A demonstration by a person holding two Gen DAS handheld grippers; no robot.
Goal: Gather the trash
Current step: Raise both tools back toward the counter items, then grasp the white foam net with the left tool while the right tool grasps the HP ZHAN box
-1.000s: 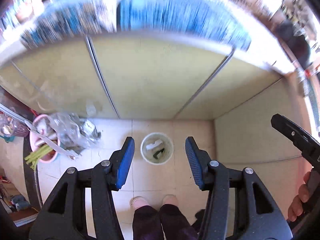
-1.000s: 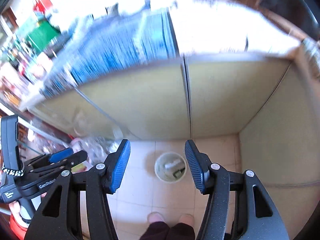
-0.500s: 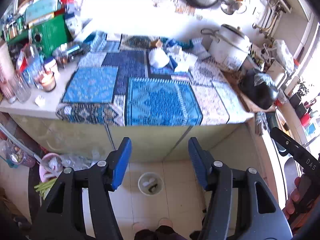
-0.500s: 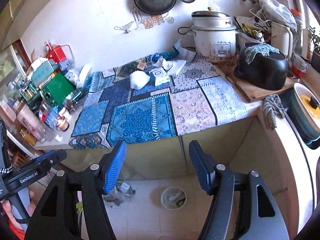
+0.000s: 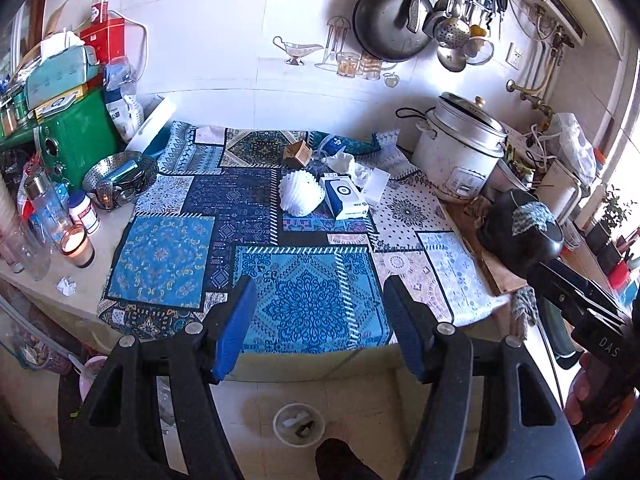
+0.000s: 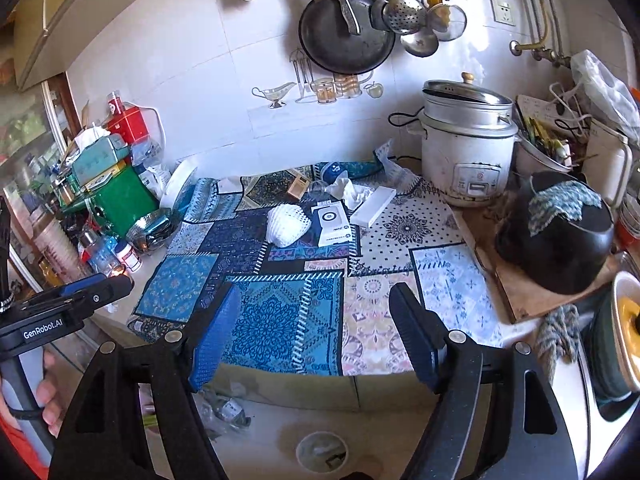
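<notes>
Both the left gripper [image 5: 318, 312] and the right gripper [image 6: 314, 322] hang empty above the table's [image 5: 40, 280] front edge, their jaws having just been opening. The trash lies at the back of the patterned cloth [image 5: 312, 300]: white foam netting [image 5: 300, 194], a blue-and-white box [image 5: 346, 200] and crumpled tissue [image 5: 344, 160], beside the rice cooker [image 5: 460, 152]. The white bin [image 5: 299, 424] stands on the floor below.

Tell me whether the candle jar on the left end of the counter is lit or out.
Lit. The candle jar glows bright orange-white at its top in the left wrist view; the flame itself is too small to make out.
</notes>
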